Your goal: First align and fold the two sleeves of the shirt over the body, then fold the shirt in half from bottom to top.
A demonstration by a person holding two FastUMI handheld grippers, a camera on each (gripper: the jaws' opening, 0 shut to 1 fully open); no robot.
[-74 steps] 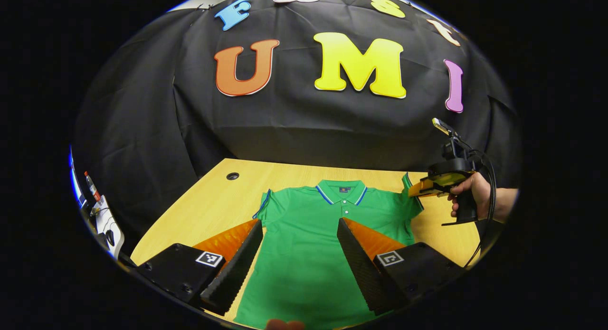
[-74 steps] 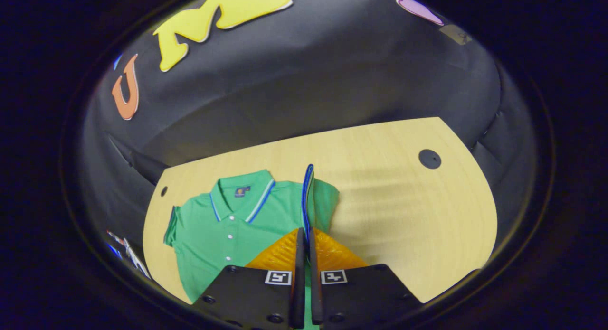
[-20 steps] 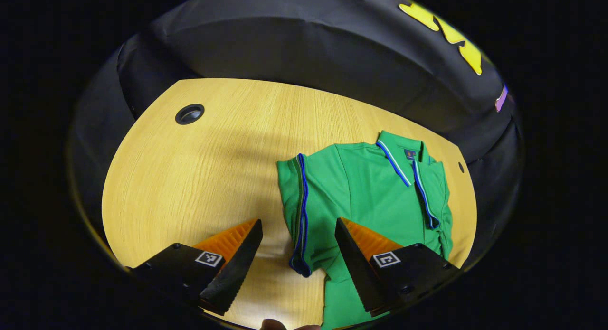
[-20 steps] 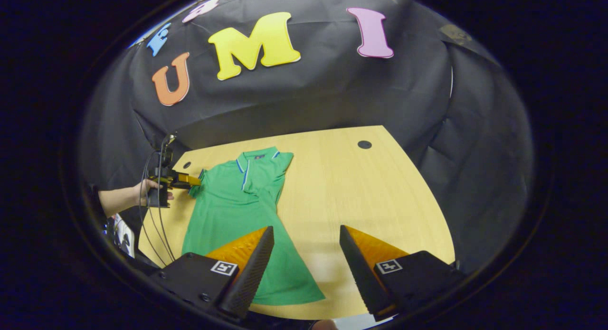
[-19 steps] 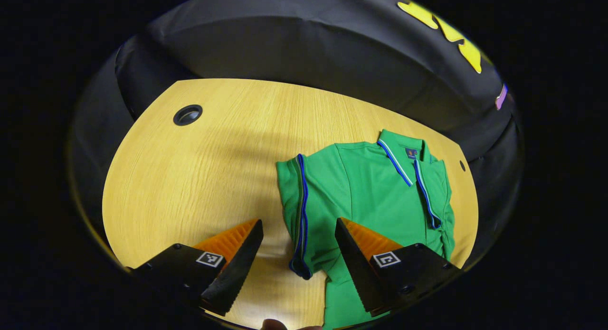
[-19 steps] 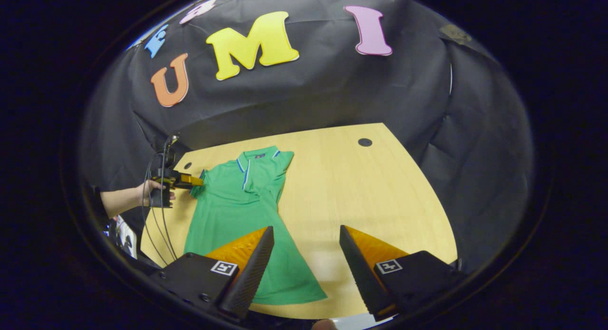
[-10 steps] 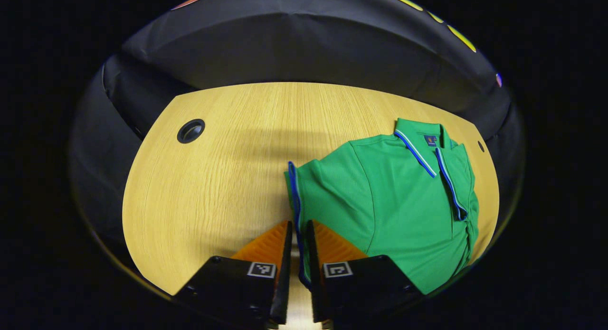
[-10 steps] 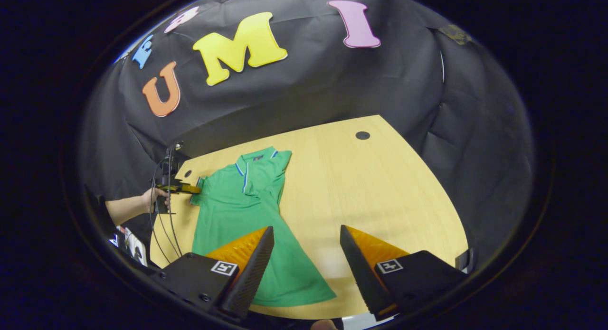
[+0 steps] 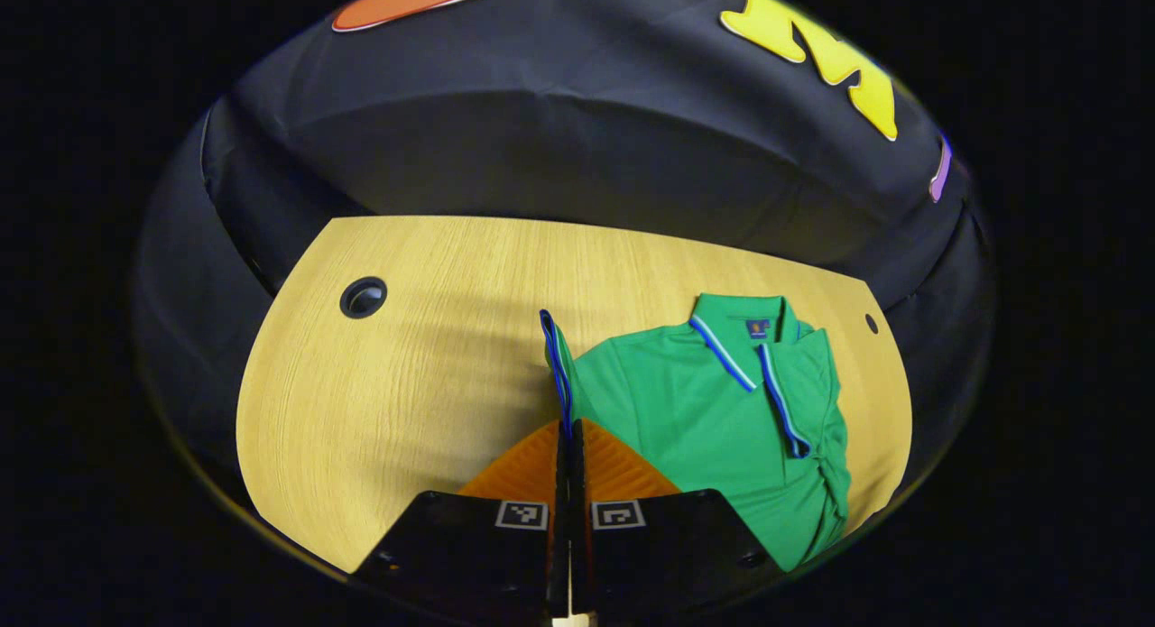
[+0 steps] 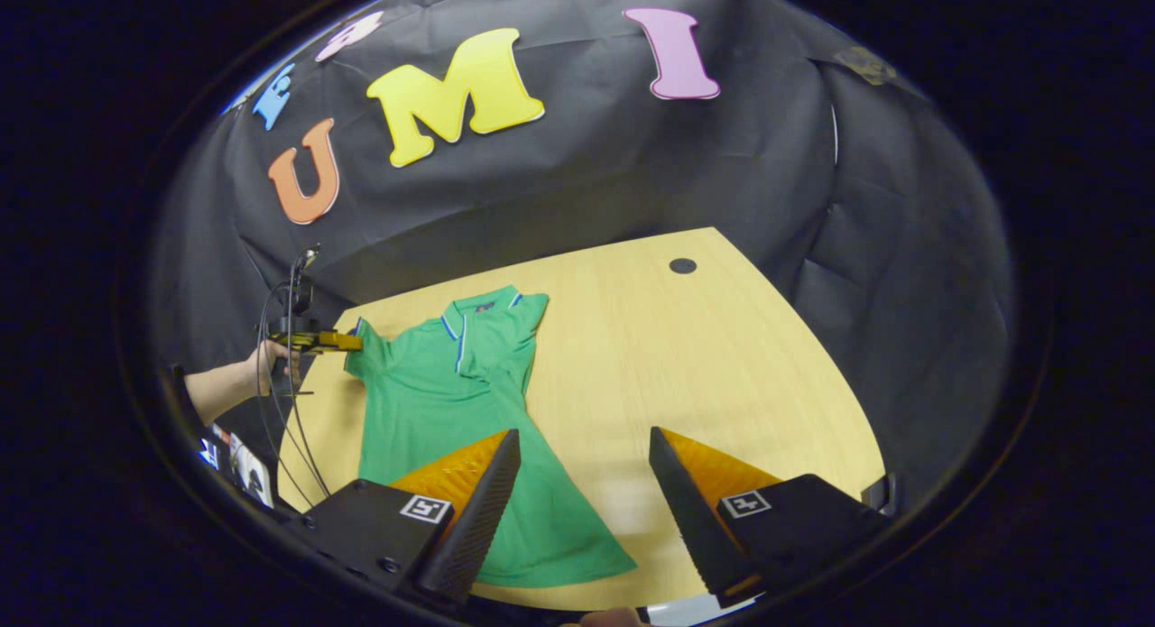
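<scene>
**A:** Where's the shirt?

**B:** The green polo shirt [image 10: 451,428] lies on the wooden desk [image 10: 704,356], left of centre in the right gripper view, collar toward the black cloth wall and hem toward the bottom of the frame. In the left gripper view the shirt [image 9: 713,419] fills the lower right of the desk [image 9: 388,401].

**A:** And the left tool?

**B:** The left tool [image 9: 570,428] is clenched on the sleeve [image 9: 555,361]. Its two fingers meet at the bottom centre of its own view, with the blue-trimmed sleeve edge pinched between them and standing up off the desk. In the right gripper view the same tool [image 10: 347,342] sits at the left edge of the frame, held by a hand [image 10: 271,361], its tip touching the sleeve [image 10: 361,352] at the shirt's left shoulder.

**A:** The other sleeve?

**B:** It is folded in over the body; the shirt's right side runs as a straight edge from the collar [image 10: 483,316] downward.

**A:** The right tool?

**B:** The right tool [image 10: 582,478] is released, its fingers spread wide at the bottom of its view. The left finger lies over the lower part of the shirt in the frame, the right finger over bare desk. I cannot tell whether it touches the cloth.

**A:** Anything else on the desk?

**B:** A round cable hole [image 10: 683,265] near the far right corner, and another [image 9: 363,297] at the upper left of the left gripper view.
</scene>
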